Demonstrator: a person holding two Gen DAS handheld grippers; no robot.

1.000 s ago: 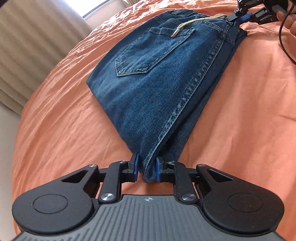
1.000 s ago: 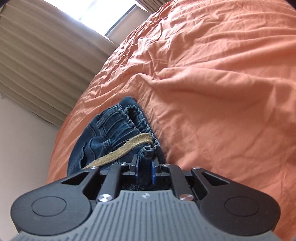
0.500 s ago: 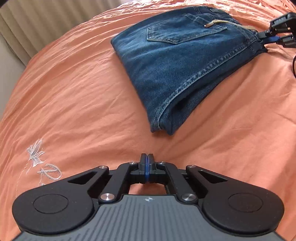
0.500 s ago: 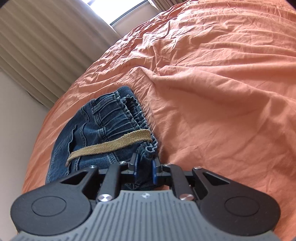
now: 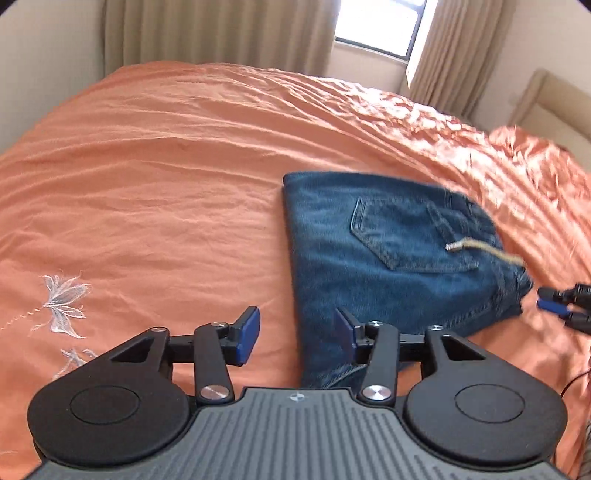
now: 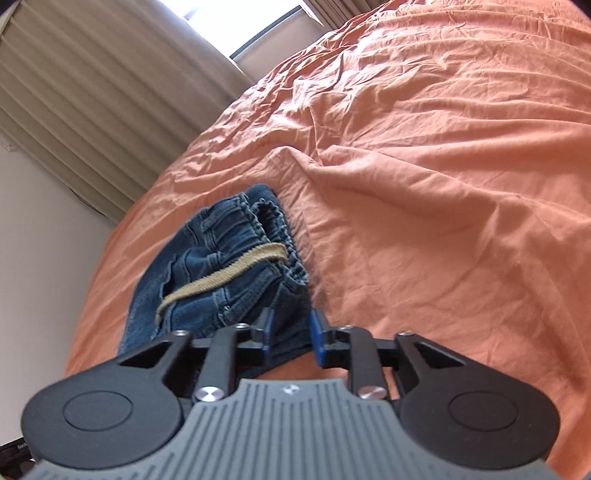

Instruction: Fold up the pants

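The blue jeans [image 5: 391,258] lie folded into a compact stack on the orange bedspread [image 5: 166,192], back pocket up, with a tan drawstring [image 5: 484,249] across the waist. My left gripper [image 5: 297,338] is open and empty, just above the stack's near corner. In the right wrist view the elastic waistband [image 6: 266,229] and tan drawstring [image 6: 225,277] show. My right gripper [image 6: 291,334] is open, its jaws apart on either side of the waistband corner, no longer pinching it. It also shows in the left wrist view [image 5: 557,306], just clear of the jeans.
The orange bedspread [image 6: 443,184] is wrinkled, with white flower embroidery [image 5: 62,302] at the left. Beige curtains [image 5: 214,33] and a window [image 5: 380,26] stand behind the bed. A headboard [image 5: 543,99] shows at the far right.
My left gripper let go of the jeans' folded end, shut, drew back, then opened wide near the stack. My right gripper opened and released the waistband corner.
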